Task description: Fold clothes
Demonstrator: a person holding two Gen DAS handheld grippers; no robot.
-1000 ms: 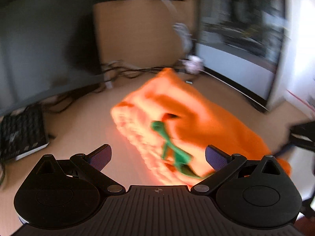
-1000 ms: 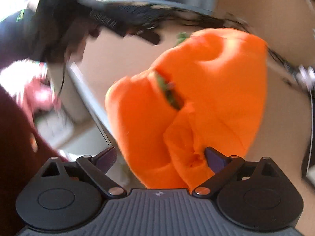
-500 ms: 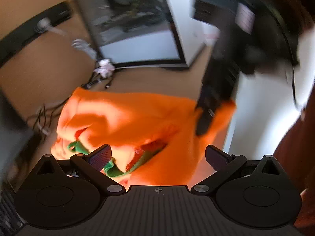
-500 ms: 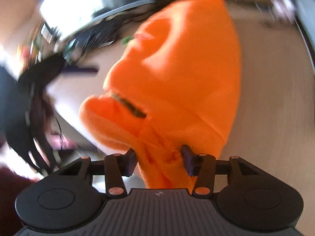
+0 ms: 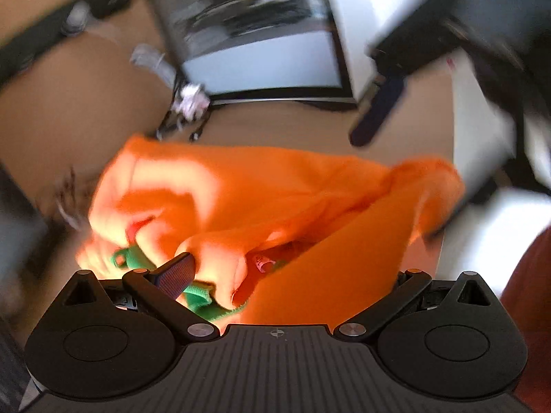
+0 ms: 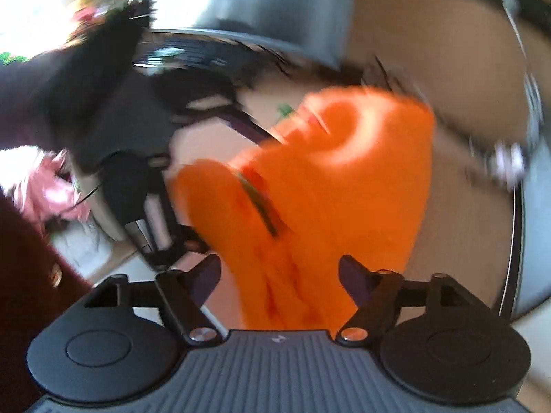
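Observation:
An orange garment [image 5: 261,186] with green trim [image 5: 203,296] lies bunched on the tan desk [image 5: 69,103]. My left gripper [image 5: 282,275] is open, its jaws wide apart, with the cloth's near edge lying between them; the right fingertip is hidden under the fabric. In the right wrist view the same orange garment [image 6: 344,179] lies between the fingers of my right gripper [image 6: 279,268], which is open with a gap on each side of the cloth. The other gripper's dark body [image 6: 144,199] shows at the left there.
A monitor [image 5: 268,55] stands at the back of the desk with cables [image 5: 186,110] beside it. A second dark screen [image 6: 268,7] and a keyboard [image 6: 193,55] show in the right wrist view. The desk edge [image 5: 447,247] runs close on the right.
My right gripper was closed on the orange cloth and has opened. My left gripper has moved in onto the garment's near edge, and the cloth now covers its right finger.

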